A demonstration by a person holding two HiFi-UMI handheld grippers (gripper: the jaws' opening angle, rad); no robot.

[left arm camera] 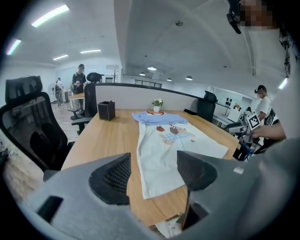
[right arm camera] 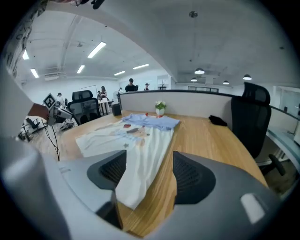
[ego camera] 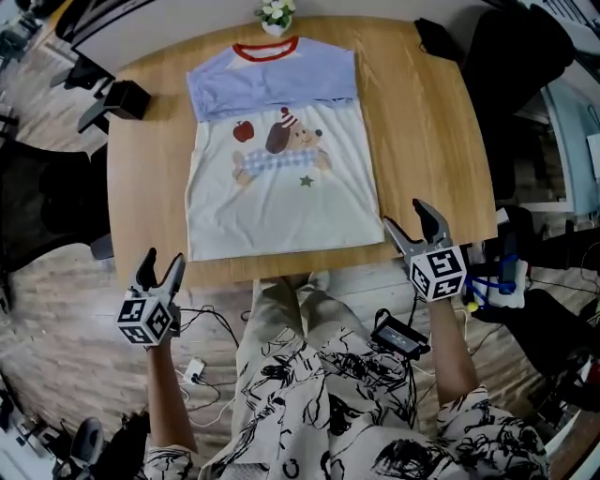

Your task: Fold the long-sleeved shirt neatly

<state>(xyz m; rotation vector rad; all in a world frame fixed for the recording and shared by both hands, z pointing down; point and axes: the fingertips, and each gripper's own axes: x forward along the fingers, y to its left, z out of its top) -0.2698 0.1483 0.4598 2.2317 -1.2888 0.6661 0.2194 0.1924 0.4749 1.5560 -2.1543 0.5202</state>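
Note:
The long-sleeved shirt point(ego camera: 281, 178) lies flat on the wooden table point(ego camera: 150, 187), red collar at the far side, hem along the near edge. Its body is white with a dog and apple print, and the blue sleeves are folded across the chest. My left gripper point(ego camera: 161, 264) hangs off the table's near edge, left of the hem's left corner, open and empty. My right gripper point(ego camera: 406, 217) stands just right of the hem's right corner, also open and empty. The shirt point(left arm camera: 164, 140) shows ahead of the left gripper point(left arm camera: 152, 171), and the shirt point(right arm camera: 136, 140) ahead of the right gripper point(right arm camera: 149, 173).
A small flower pot point(ego camera: 276, 14) stands beyond the collar. A black box point(ego camera: 127, 98) sits at the far left corner and a dark object point(ego camera: 436, 37) at the far right. Black office chairs point(ego camera: 42, 202) flank the table. Cables lie on the floor near the person's patterned trousers point(ego camera: 319, 375).

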